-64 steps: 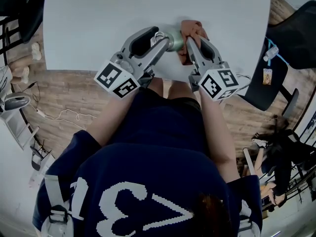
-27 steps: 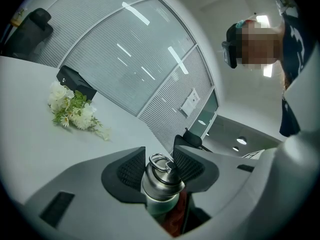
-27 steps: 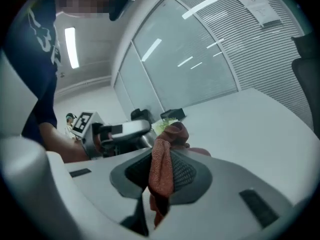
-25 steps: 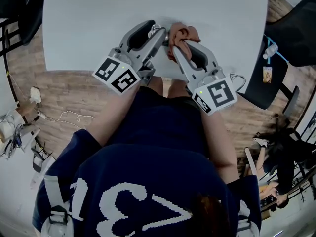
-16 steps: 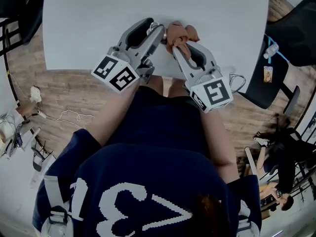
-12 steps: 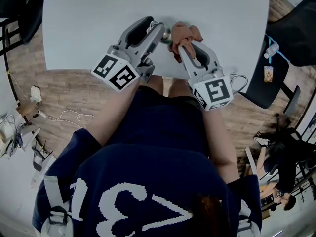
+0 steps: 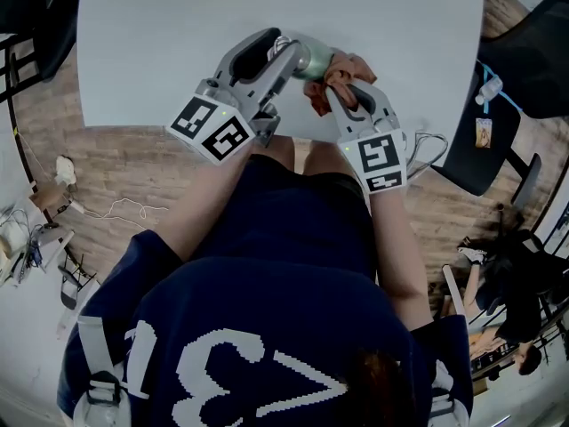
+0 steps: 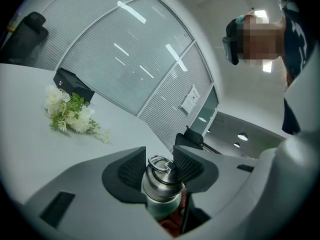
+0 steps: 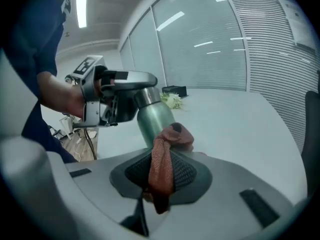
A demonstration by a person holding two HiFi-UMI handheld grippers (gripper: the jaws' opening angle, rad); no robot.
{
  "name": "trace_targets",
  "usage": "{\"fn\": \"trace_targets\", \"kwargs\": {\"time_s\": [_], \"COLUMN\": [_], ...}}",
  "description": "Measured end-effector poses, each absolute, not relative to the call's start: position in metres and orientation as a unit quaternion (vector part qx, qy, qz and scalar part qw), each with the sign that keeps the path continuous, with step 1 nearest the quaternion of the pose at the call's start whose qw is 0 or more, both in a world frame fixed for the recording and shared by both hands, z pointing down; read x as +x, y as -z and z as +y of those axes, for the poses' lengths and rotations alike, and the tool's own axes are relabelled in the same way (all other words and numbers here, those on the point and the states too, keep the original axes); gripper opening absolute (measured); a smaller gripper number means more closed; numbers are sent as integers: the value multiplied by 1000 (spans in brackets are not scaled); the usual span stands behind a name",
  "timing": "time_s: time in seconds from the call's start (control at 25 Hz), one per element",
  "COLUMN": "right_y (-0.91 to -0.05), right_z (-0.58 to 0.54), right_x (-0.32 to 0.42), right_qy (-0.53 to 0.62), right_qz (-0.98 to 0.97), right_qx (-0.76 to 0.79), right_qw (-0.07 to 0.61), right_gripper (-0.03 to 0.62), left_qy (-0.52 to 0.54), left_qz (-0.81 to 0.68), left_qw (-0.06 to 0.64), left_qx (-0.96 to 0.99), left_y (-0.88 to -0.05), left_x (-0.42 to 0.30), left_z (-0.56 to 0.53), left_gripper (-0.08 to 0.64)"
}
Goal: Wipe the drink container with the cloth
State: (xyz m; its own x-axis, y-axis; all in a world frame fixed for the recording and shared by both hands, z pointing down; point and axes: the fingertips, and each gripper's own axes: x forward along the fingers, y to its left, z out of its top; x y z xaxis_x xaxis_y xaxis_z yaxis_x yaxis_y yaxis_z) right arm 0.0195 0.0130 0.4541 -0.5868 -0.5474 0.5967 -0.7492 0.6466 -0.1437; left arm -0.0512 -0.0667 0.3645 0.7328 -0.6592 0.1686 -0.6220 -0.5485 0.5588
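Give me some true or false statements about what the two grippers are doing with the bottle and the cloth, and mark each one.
1. The left gripper grips the bottle at its capped end. True.
2. The right gripper is empty. False: its jaws are shut on the cloth.
3. The cloth lies against the bottle's green body. True.
4. The bottle stands upright on the table. False: it is tilted, held in the left gripper.
5. The flowers lie between the grippers. False: they lie farther off on the table.
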Motion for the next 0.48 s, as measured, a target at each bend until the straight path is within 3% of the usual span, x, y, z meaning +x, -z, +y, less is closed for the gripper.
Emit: {"fn": "trace_targets", "kwargs": {"time_s": [0.48], "right_y": [-371], "right_z": [6], "right_x": [-22], "right_qy": [-154], "right_qz": [-923], "right_qx": [327], "right_qw": [132], "right_gripper": [81], "left_qy": [34], "left_qz": [-371], "left_qw": [312], "left_qx": [874], "left_y": [-365], "left_x": [-52], "left_z": [-68], "left_gripper": [179]}}
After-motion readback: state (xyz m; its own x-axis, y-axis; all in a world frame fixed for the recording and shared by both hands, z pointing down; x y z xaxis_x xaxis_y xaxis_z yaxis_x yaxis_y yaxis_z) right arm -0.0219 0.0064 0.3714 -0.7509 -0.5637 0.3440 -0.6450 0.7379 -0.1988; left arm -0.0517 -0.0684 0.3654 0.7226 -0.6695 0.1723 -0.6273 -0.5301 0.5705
